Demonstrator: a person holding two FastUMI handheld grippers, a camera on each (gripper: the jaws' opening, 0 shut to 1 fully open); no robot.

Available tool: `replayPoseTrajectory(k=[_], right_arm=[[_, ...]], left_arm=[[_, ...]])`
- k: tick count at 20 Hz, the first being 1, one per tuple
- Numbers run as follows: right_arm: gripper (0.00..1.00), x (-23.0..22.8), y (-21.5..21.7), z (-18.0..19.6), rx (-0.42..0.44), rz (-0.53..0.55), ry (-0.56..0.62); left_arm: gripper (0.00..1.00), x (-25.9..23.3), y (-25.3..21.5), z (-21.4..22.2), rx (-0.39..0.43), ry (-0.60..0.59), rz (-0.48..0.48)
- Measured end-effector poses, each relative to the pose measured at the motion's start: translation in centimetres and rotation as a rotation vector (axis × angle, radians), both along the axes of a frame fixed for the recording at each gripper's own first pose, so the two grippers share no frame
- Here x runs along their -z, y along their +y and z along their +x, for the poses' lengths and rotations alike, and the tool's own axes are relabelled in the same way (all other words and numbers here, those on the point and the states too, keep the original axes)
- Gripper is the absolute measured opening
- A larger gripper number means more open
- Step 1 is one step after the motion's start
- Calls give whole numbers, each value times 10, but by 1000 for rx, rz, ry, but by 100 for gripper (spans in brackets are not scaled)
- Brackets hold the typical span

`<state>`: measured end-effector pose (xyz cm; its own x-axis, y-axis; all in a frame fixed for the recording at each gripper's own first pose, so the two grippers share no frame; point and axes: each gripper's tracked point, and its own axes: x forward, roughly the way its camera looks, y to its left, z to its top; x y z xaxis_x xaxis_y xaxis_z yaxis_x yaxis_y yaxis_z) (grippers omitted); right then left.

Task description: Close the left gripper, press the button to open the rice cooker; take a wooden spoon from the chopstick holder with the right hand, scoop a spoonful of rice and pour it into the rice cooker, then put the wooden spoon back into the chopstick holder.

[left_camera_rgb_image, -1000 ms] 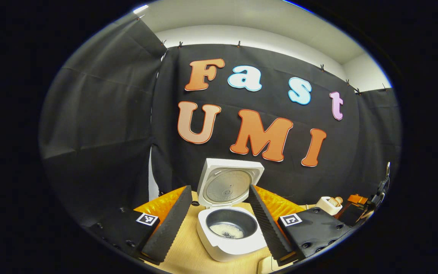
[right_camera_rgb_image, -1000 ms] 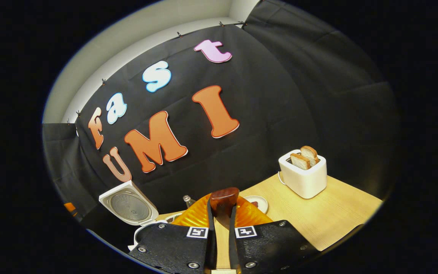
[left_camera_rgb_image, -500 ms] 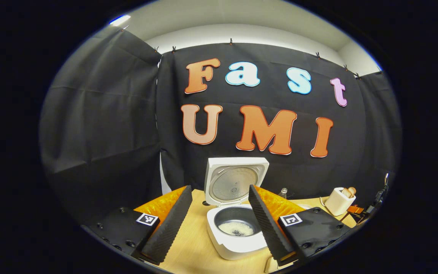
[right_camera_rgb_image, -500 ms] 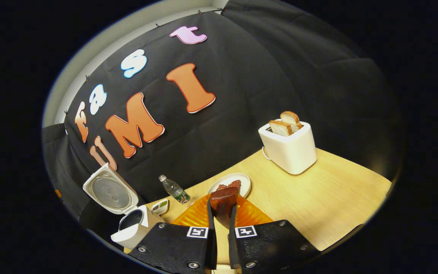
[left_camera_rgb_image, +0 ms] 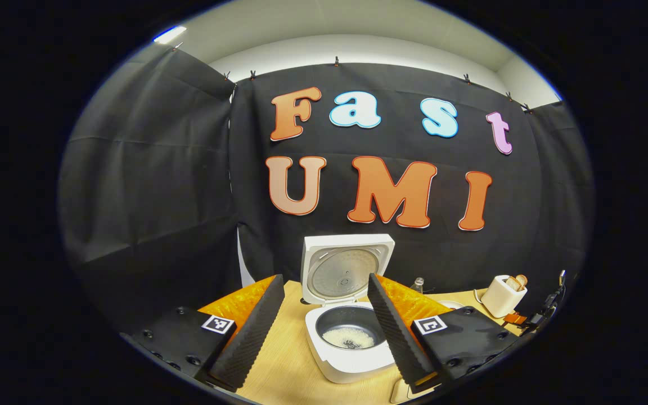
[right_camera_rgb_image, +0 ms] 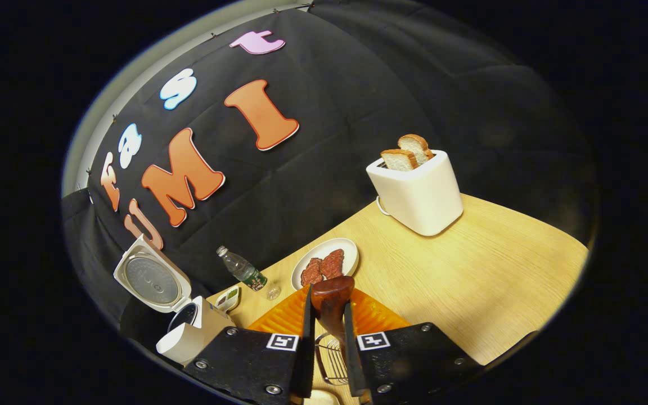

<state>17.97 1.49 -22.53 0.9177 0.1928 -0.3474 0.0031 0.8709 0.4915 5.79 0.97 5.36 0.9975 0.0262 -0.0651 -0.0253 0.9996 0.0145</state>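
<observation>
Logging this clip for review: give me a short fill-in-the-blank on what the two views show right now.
1. The white rice cooker's lid stands ____.
2. The right tongs are shut on the dark wooden ____.
3. Two bread slices stick up from the white ____.
4. The left tongs are ____.

Missing words: open; spoon; toaster; open

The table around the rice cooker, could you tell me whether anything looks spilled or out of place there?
Nothing stands out. The rice cooker stands upright with its lid open, the rice lies inside the pot, and no grains show on the table near it.
</observation>
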Motion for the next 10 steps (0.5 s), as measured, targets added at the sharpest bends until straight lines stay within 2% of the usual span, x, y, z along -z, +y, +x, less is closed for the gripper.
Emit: replayPoseTrajectory(k=[3,5,7,8,9,10], right_arm=[[34,2,-15,-13,7,-60,26],[39,-11,-19,-24,4,-49,30],[80,-22,-27,-30,16,-79,19],[82,-25,-31,-32,25,-108,16],[95,-33,-36,-36,25,-135,12],[95,-39,-39,-39,23,-152,10]], left_arm=[[100,-1,-6,4,16,-2,-26],[100,-3,-5,10,10,-7,-6],[100,-10,-10,20,11,-11,-9],[100,-13,-13,26,16,-13,-24],[100,-17,-17,35,19,-15,-38],[100,-22,-19,43,17,-14,-43]])
